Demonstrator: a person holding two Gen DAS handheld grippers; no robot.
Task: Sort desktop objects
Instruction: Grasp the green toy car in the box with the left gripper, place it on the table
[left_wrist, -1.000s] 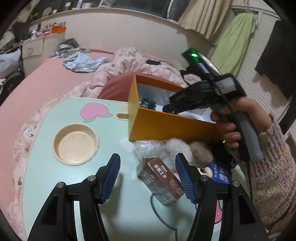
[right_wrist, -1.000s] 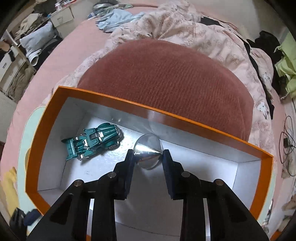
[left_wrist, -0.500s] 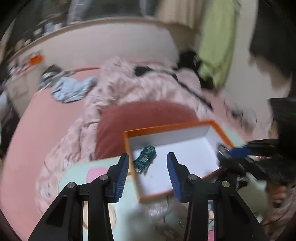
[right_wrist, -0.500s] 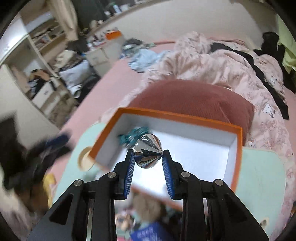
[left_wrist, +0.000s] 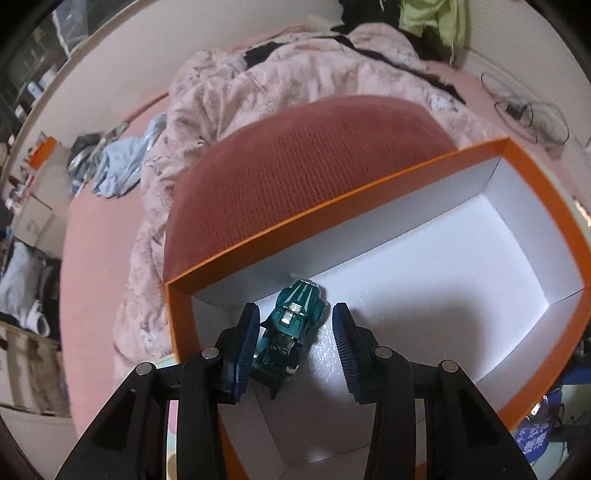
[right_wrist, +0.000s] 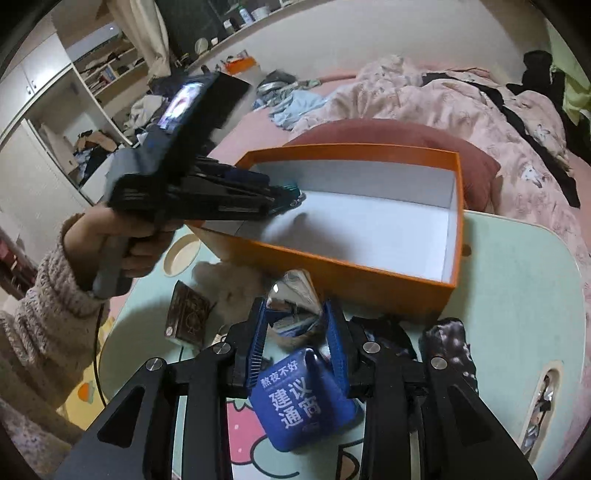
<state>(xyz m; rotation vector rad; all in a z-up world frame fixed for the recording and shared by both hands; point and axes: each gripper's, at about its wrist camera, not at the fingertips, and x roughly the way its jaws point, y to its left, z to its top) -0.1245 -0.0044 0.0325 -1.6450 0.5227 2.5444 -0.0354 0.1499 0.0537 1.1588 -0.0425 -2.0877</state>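
Observation:
An orange box (left_wrist: 369, 192) with a white inside stands on the mint table; it also shows in the right wrist view (right_wrist: 347, 269). A teal toy car (left_wrist: 291, 328) lies in its near left corner. My left gripper (left_wrist: 295, 347) is open inside the box, its pads either side of the car, the left pad (left_wrist: 245, 350) touching it. In the right wrist view the left gripper (right_wrist: 284, 194) reaches into the box. My right gripper (right_wrist: 297, 343) is over the table in front of the box, shut on a shiny silver cone (right_wrist: 293, 297).
Under the right gripper lie a blue printed pouch (right_wrist: 303, 402), a brown carton (right_wrist: 188, 314), white fluff (right_wrist: 229, 284) and a dark speckled cloth (right_wrist: 450, 347). A round cup recess (right_wrist: 181, 254) is at the table's left. A red cushion (left_wrist: 306, 158) and a pink quilt lie behind the box.
My left gripper swung from the table up into the box and came down around the toy car. My right gripper drew back out of the box with the silver cone.

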